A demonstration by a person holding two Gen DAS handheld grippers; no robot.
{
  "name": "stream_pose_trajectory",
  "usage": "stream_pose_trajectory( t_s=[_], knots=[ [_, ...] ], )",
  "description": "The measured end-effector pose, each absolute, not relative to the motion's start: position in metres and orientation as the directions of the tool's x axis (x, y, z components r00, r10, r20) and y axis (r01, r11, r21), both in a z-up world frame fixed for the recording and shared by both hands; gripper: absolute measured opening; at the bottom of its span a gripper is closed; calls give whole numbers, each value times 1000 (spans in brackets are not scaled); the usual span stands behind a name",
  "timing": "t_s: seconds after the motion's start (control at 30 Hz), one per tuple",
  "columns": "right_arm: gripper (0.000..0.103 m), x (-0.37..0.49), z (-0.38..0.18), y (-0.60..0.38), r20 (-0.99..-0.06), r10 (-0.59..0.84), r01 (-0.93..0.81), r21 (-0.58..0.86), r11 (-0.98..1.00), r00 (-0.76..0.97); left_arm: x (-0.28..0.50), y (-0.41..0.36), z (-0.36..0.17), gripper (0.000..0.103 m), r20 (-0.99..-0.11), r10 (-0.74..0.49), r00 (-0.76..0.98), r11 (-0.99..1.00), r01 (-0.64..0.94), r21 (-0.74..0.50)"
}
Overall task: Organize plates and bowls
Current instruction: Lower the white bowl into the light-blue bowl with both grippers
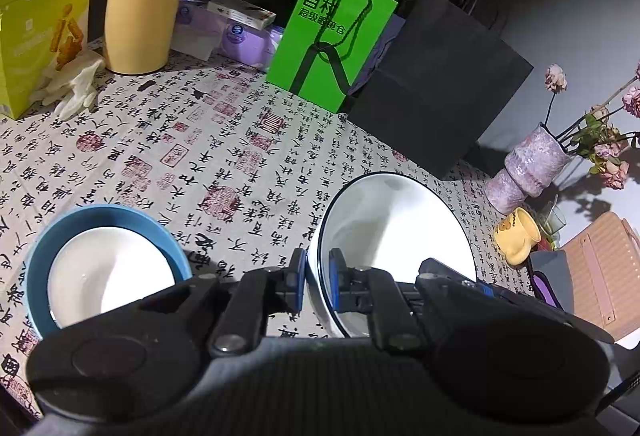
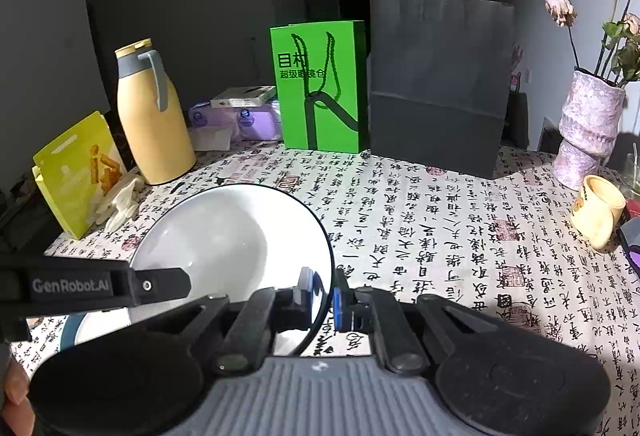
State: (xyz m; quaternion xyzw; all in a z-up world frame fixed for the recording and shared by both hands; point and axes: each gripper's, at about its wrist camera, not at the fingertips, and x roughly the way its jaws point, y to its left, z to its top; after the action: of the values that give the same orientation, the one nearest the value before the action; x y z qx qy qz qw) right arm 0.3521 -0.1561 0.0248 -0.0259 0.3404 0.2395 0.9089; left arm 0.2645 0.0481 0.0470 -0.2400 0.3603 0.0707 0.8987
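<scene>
Both tongs clamp the rim of one large white bowl (image 1: 394,236) with a thin dark edge line. The left tongs (image 1: 317,278) pinch its left rim, one blue pad inside and one outside; the right tongs (image 2: 325,294) pinch its right rim the same way. The bowl tilts between them above the tabletop (image 1: 224,156), which wears a cloth printed with black calligraphy and red seals, and it looks empty.

Just left of it, in the left wrist view, a blue bowl (image 1: 44,268) sits on the cloth with a smaller white bowl (image 1: 108,276) nested inside. That makes three bowls in view; I cannot tell whether any flat plate is among them.

The middle of the cloth lies open from the bowls back to the far row of things. Along that far edge stand a yellow thermos jug (image 2: 154,120), a yellow snack pouch (image 2: 78,172) with a white glove (image 2: 120,206) against it, purple tissue packs (image 2: 236,118) with a small box (image 2: 244,98) on top, one green paper bag (image 2: 322,88) and one black paper bag (image 2: 438,84), these two just beside each other. At the right edge a mottled purple vase (image 2: 586,128) holds wilted pink roses (image 2: 560,10), and a yellow mug (image 2: 598,212) lies tipped near it. The tabletop's left edge shows beside the pouch.
</scene>
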Motion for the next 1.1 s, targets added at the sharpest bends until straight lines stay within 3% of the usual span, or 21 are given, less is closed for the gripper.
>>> stream_pose_trajectory(
  t_s=[1.1],
  knots=[
    [10,316,31,-107,-619,461,-528,88,845,635,218,101,53,12,-654,-3,756,840,-354,-412]
  ],
)
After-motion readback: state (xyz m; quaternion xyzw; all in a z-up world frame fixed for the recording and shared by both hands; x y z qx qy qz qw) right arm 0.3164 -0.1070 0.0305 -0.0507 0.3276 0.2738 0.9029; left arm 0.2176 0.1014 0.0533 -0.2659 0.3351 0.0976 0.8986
